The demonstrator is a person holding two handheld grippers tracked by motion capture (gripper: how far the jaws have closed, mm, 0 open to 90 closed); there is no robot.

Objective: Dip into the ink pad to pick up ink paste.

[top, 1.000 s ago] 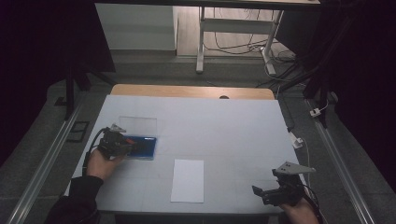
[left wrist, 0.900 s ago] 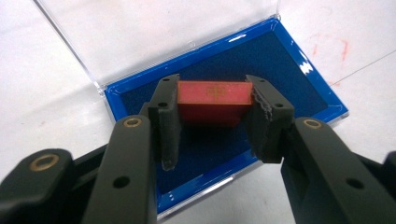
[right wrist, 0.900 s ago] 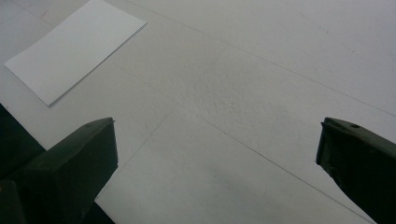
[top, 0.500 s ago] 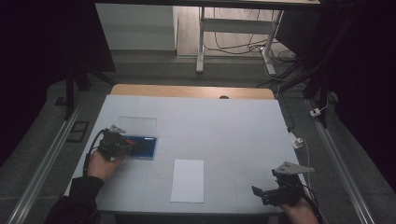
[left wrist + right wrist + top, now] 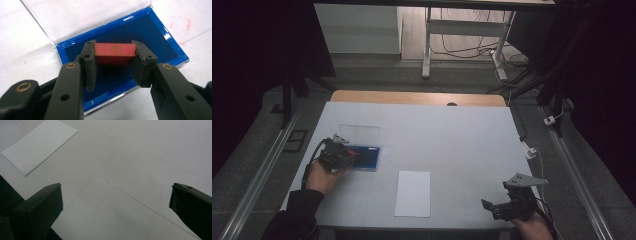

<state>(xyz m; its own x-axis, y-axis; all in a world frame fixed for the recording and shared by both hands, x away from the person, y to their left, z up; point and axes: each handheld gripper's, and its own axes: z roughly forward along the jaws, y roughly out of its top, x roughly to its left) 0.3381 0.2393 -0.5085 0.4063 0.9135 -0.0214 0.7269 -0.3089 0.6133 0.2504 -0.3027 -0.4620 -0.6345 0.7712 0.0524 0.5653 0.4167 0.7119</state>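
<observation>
High view: white table (image 5: 462,140), left gripper (image 5: 113,58) clamping red block (image 5: 115,50), right gripper (image 5: 499,207) agape.

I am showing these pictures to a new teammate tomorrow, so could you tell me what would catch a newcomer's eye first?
The red block stands out at once, pinched between the jaws of the left claw above the blue-lined open case at the table's left side. Next comes the white sheet of paper, lying flat near the table's front edge, centre. The right claw hovers open and empty at the front right corner.
</observation>
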